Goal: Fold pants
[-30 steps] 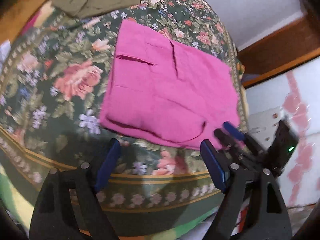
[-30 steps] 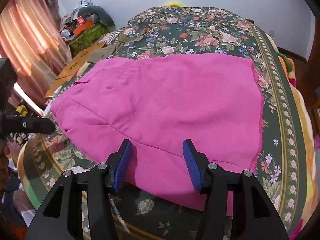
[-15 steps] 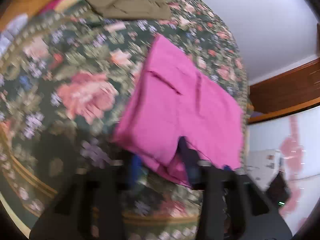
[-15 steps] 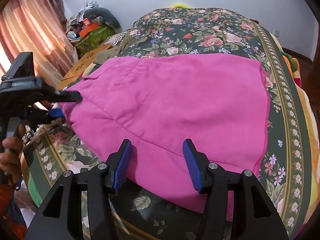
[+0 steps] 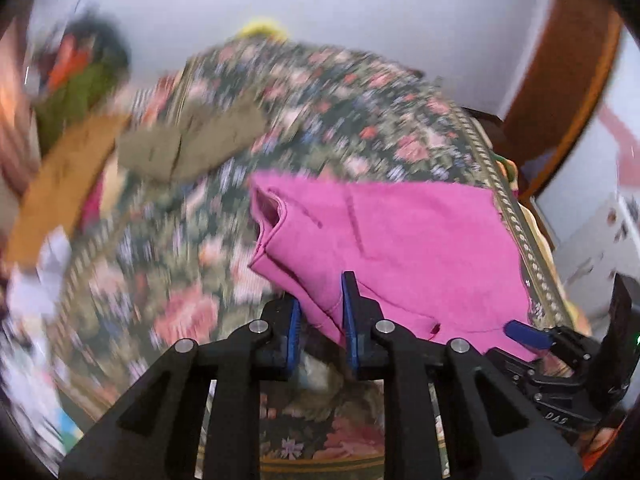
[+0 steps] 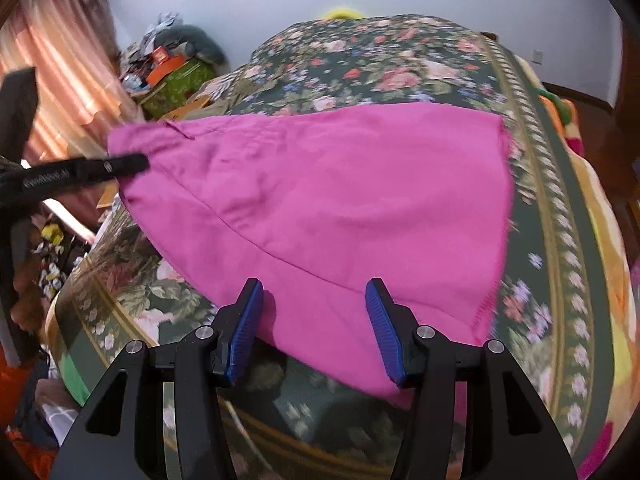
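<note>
The bright pink cloth pants [image 6: 328, 200] lie spread across the dark green flowered bedspread [image 6: 400, 52], and the left gripper [image 5: 320, 316] has its blue-padded jaws closing narrow on the waist-side corner, cloth pinched between them and raised off the bed. The right gripper [image 6: 314, 320] hovers half-wide over the near hem, its jaws gripping nothing. This looks like the start of a fold: next the right needs to pinch its edge so both carry the cloth over together

The pants [image 6: 328, 200] lie on the bed [image 6: 400, 56], mid-frame in the right wrist view; the left gripper [image 6: 136, 164] is at their left corner, the right gripper [image 6: 314, 320] at their lower edge.
</note>
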A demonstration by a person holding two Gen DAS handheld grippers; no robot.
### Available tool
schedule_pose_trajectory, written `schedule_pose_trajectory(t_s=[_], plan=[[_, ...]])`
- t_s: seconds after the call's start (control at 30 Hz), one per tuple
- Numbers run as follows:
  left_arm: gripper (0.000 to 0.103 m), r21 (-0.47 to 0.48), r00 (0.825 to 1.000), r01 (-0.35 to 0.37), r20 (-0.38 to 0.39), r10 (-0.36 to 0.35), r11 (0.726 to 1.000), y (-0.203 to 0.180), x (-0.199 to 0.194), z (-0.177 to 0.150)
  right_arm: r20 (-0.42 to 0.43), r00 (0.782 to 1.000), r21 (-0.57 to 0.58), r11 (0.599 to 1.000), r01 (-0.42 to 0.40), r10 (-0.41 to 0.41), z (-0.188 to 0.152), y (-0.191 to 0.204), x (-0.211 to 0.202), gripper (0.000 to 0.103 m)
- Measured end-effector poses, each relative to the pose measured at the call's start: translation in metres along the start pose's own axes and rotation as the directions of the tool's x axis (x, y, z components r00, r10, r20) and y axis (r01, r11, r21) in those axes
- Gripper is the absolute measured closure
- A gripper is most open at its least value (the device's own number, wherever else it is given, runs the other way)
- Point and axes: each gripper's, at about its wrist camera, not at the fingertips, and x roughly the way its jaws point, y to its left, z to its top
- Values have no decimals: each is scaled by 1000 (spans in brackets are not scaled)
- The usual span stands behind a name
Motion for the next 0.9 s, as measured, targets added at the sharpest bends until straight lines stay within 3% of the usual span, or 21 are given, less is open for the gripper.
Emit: schedule_pose_trajectory(t_s=[0.13,0.3,0.4,0.5,0.57,0.73,0.9], plan=[[85,192,995,-31,101,12,981,-40,-15,15,19,998,80,995,54,-55,-9,-16,-16,54],[85,336,990,29,118,-73,941,-85,-14,27,12,994,178,979,101,-105,-24,-42,-21,54],[88,373,980,172,29,-196,912,-105,-9,30,18,994,196,975,105,-111,-29,-48,-22,54],[88,401,964,256,-38,-263,879,-125,-4,28,24,992,226,968,113,-122,-29,-52,-28,54],[88,410,954,296,-78,-290,863,-138,1,25,27,992,241,964,114,-124,-29,-54,-32,54],[89,371,909,416,-212,-360,831,-164,26,18,56,989,267,956,119,-139,-31,-60,-49,54],[89,335,870,473,-321,-374,815,-178,48,0,74,985,277,952,128,-154,-34,-63,-64,54]])
